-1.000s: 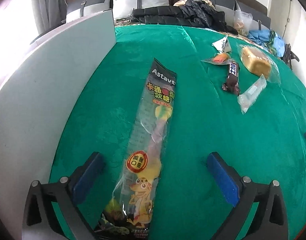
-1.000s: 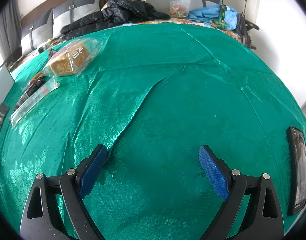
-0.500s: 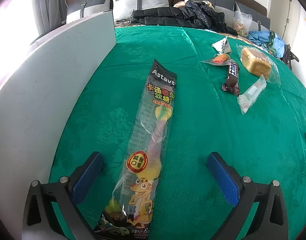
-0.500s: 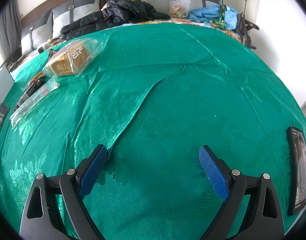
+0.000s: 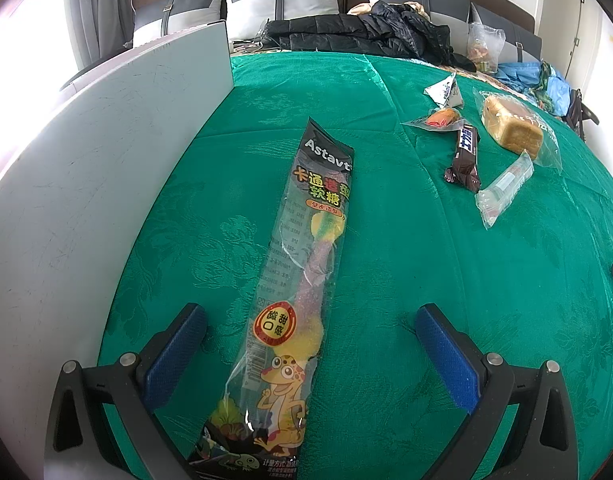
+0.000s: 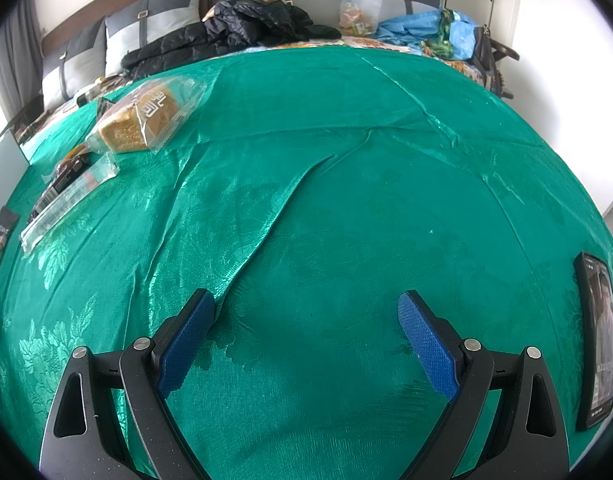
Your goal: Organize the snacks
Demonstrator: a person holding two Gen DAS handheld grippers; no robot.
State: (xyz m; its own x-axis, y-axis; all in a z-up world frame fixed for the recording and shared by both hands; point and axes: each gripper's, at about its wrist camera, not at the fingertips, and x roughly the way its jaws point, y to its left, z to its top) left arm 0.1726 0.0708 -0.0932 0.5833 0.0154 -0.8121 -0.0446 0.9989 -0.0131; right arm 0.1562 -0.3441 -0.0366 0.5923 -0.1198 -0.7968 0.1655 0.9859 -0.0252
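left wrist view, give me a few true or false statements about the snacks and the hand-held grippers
1. The long gummy candy packet lies between the open fingers of the left hand-held gripper. True.
2. The bread loaf is unwrapped. False: it sits in a clear bag.
3. The right hand-held gripper grips a snack. False: it is open over bare green cloth.
4. The chocolate bar lies beside a clear packet. True.

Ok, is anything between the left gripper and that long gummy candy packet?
Nothing visible. The left gripper is open, with the gummy candy packet lying flat on the green cloth between its fingers. The white panel stands off to the left, clear of the packet.
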